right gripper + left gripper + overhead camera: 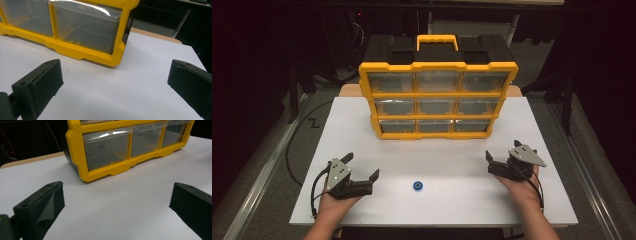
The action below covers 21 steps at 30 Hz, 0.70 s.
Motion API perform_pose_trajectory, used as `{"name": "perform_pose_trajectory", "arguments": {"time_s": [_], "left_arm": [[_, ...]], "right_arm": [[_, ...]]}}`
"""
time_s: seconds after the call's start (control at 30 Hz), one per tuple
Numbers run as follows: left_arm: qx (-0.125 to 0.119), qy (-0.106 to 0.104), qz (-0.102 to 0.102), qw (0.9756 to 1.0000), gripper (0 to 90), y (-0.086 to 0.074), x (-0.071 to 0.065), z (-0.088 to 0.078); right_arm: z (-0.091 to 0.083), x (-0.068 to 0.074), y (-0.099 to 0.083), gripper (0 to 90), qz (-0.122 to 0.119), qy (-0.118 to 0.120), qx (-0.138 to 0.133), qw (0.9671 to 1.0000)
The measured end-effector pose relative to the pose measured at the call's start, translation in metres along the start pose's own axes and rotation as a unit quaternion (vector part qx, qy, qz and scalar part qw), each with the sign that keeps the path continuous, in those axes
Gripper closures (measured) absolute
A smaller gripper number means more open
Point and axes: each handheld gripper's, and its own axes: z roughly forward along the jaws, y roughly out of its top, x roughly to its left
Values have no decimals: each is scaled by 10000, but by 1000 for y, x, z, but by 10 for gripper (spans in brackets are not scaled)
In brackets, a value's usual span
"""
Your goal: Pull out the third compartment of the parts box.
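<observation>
A white bench (437, 150) stands in a dark room, its top lit from above. Toward the far edge of the bench stands a yellow drawer organizer (438, 100), upright, with a yellow carry handle on top and three rows of three clear drawers facing the person. All drawers sit closed in the frame.

A small blue wheel-like part (417, 186) lies flat on the bench, well in front of the organizer, roughly in line with its middle column.

The left tool (362, 167) rests on the bench in front of the organizer's left corner, to the left of the blue part, jaws set wide apart and gripping nothing. The right tool (502, 157) rests in front of the organizer's right corner, jaws likewise spread and bare. The blue part lies between the two tools, nearer the left one, touching neither.
</observation>
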Motion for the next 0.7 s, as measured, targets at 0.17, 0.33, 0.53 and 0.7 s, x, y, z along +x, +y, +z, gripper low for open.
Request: {"name": "perform_pose_trajectory", "arguments": {"time_s": [0.17,0.33,0.53,0.7], "left_arm": [[18,5,16,10000,4,-1,0,1],[44,34,-17,10000,4,-1,0,2],[129,-42,-36,9999,4,1,0,1],[58,-148,30,9999,3,2,-2,2]], "right_arm": [[2,1,-1,11,-21,-3,27,10000],[2,2,-1,11,-62,-18,25,10000],[1,3,0,11,-263,-55,-3,9996],[1,2,0,11,-437,-133,-3,9990]]}}
